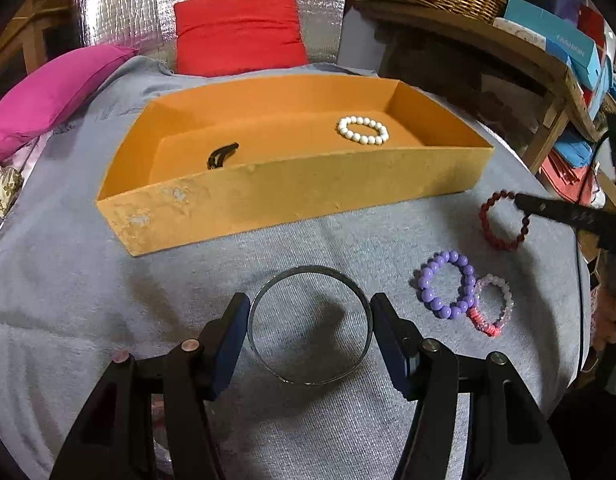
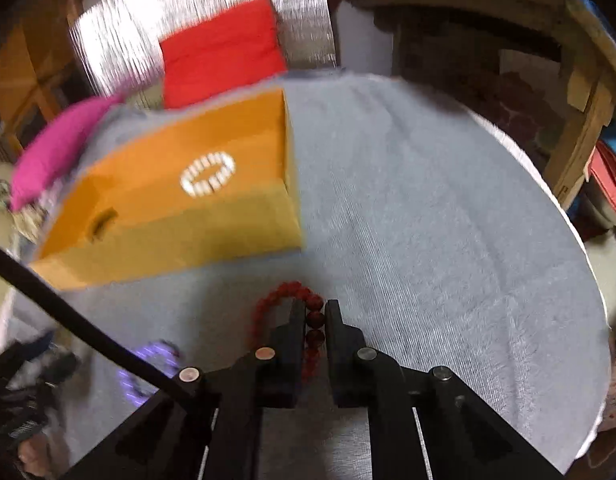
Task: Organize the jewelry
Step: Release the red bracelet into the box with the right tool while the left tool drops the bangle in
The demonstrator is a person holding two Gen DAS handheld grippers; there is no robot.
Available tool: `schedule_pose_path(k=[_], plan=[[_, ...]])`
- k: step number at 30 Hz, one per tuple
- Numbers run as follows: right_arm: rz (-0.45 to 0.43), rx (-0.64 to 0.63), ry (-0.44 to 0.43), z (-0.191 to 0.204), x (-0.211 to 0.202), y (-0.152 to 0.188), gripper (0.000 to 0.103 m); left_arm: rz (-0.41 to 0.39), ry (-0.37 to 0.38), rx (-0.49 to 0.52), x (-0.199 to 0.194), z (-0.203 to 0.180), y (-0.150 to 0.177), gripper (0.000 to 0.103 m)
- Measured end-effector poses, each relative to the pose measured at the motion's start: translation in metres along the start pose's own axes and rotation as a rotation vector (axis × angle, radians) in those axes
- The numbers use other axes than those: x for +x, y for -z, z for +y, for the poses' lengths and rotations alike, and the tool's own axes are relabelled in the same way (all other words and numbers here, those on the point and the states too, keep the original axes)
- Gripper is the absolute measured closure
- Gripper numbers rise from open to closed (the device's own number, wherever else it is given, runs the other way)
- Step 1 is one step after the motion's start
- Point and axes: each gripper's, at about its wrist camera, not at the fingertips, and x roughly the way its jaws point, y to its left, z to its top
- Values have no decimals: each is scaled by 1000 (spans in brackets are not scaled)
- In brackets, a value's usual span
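I have a grey cloth (image 1: 107, 280) spread over the work surface, and on it sits the long orange tray (image 1: 291, 196), which already holds a white bead bracelet (image 1: 363, 130) toward its right end and a black hair clip (image 1: 221, 156) toward its left. Nearer to me, my left gripper (image 1: 310, 332) is spread wide, its two pads sitting just outside either side of a thin metal bangle (image 1: 310, 326) that lies flat on the cloth; I cannot tell whether the pads touch it. To the right of the bangle lie a purple bead bracelet (image 1: 448, 284) and, touching it, a smaller pink bead bracelet (image 1: 494, 306). Farther right, close to the tray's near right corner, my right gripper (image 2: 311, 316) has its fingers drawn in close on one side of the dark red bead bracelet (image 2: 283, 294), beads pinched between them; that view is blurred.
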Motion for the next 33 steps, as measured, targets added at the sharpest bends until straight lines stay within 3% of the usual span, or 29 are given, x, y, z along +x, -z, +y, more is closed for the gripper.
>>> schedule_pose_path(k=[5,12,15,26,33], plan=[[-108,90,-144,-3,-34,-9,93,-77,18,9,-15,-2,-11,40],[-255,122,-263,15,-56,-33,92,-231,15,6,-29,0,-46,40],[-294,135,-306,24,-58,-46,92,-247,4,-23,-21,2,-65,40],[-283,173,-355,50,-13,-74,92,-211,-4,-44,16,-3,-100,40],[-168,135,-336,66,36,-79,92,-120,-25,-45,49,-5,-101,39]])
